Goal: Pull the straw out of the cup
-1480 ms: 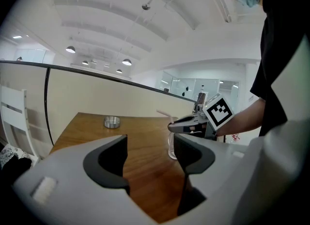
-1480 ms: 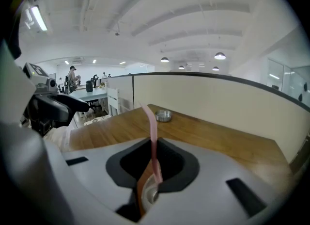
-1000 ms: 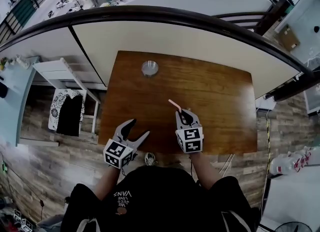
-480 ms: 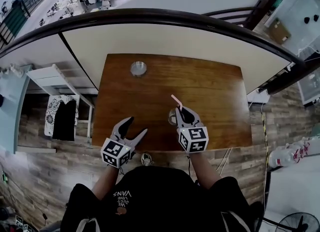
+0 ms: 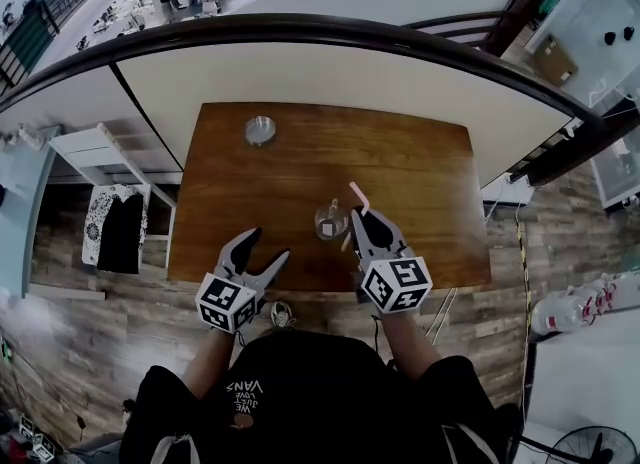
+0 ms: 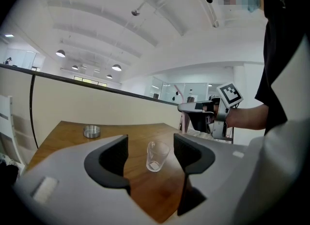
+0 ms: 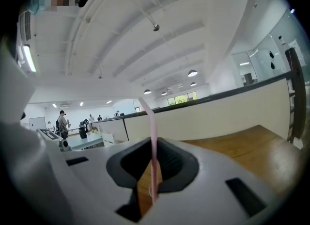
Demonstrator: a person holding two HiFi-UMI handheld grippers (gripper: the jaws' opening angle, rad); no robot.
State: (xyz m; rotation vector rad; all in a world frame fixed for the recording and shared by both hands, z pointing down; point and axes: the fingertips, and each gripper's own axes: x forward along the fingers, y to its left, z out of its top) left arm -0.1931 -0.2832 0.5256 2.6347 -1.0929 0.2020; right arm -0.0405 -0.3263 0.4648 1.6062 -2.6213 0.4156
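Now we grip the pink straw (image 5: pixel 358 198) in our right tongs (image 5: pixel 358 220), whose jaws are clamped together on it. In the right gripper view the straw (image 7: pixel 153 141) runs upright through the narrow gap of the right tongs (image 7: pixel 152 170), its bent top leaning off to the left above them. From the head view the straw is outside the cup (image 5: pixel 331 220), just beside its right rim, with the bent end pointing towards the far side of the desk (image 5: pixel 420 167).

The cup is clear glass and stands upright on the wooden desk, near the front edge and roughly midway between our two hands. Our left tongs (image 5: pixel 266 247) have their jaws spread apart and pressed on nothing. They sit at the front edge of the desk, to the left of the cup and apart from it. In the left gripper view the cup (image 6: pixel 157 155) shows in the gap between the spread jaws of the left tongs (image 6: pixel 151 156), but it stands farther out on the desk (image 6: pixel 68 131), touching neither jaw.

A small round metal dish (image 5: pixel 260 130) lies near the far left corner of the desk, well apart from the cup; the left gripper view shows the dish (image 6: pixel 91 131) too.
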